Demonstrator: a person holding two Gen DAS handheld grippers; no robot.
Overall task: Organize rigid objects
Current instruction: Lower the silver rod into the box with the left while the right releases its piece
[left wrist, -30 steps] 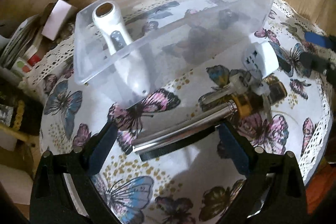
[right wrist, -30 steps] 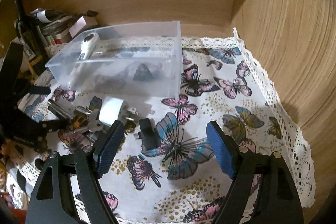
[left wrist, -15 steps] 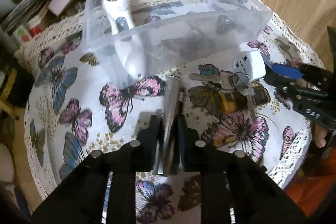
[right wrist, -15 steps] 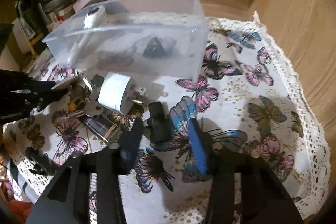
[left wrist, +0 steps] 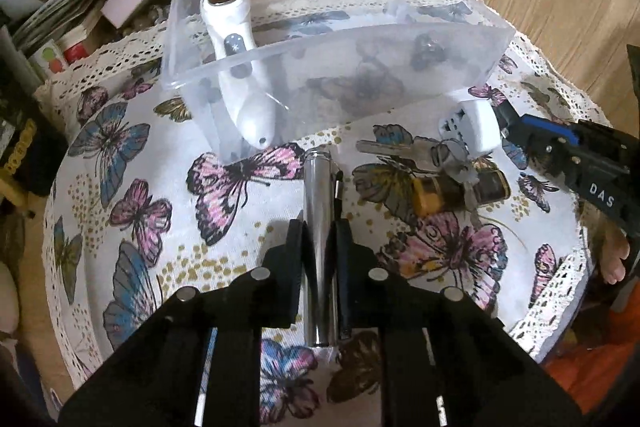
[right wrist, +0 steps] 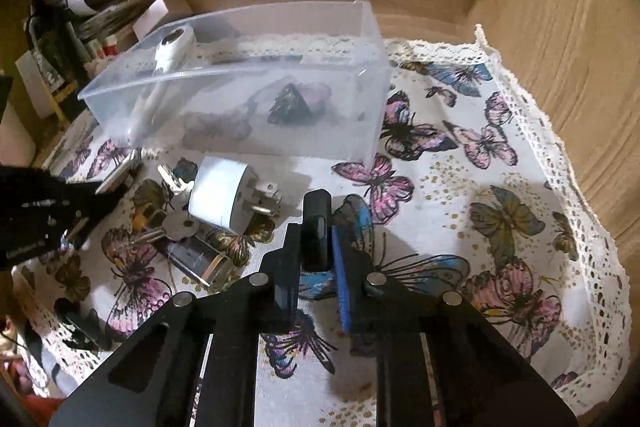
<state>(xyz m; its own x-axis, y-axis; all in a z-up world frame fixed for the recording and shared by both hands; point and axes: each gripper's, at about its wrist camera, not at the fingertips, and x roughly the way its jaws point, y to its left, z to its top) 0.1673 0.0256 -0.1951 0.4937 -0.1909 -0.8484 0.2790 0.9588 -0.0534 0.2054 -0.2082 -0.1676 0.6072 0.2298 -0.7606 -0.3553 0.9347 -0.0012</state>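
Left gripper (left wrist: 320,239): jaws nearly shut, clamped on both sides of a metal tube (left wrist: 319,227).
Metal tube: long axis runs straight ahead along the fingers; its far end points at the clear bin (left wrist: 332,39), its near end sticks out behind the pads, over the butterfly cloth (left wrist: 132,195).
Right gripper (right wrist: 316,247): jaws drawn close, pinching a small black clip (right wrist: 316,227) between the black finger and the blue pad.
Black clip: long axis points forward along the fingers, toward the near wall of the bin; whether it rests on the cloth or is lifted, cannot tell.
Pose: each tool is angled down at the table; in the left view the right tool comes in from the right edge, in the right view the left tool comes in from the left edge.
Ahead of left gripper: the bin, with a white handheld device (left wrist: 240,67) leaning in its left end, head up.
Ahead-right of left gripper: keys (left wrist: 420,153), a brown bottle (left wrist: 460,191) lying on its side, a white plug adapter (left wrist: 472,121).
Ahead-left of right gripper: the same adapter, prongs pointing right, just beside the clip.
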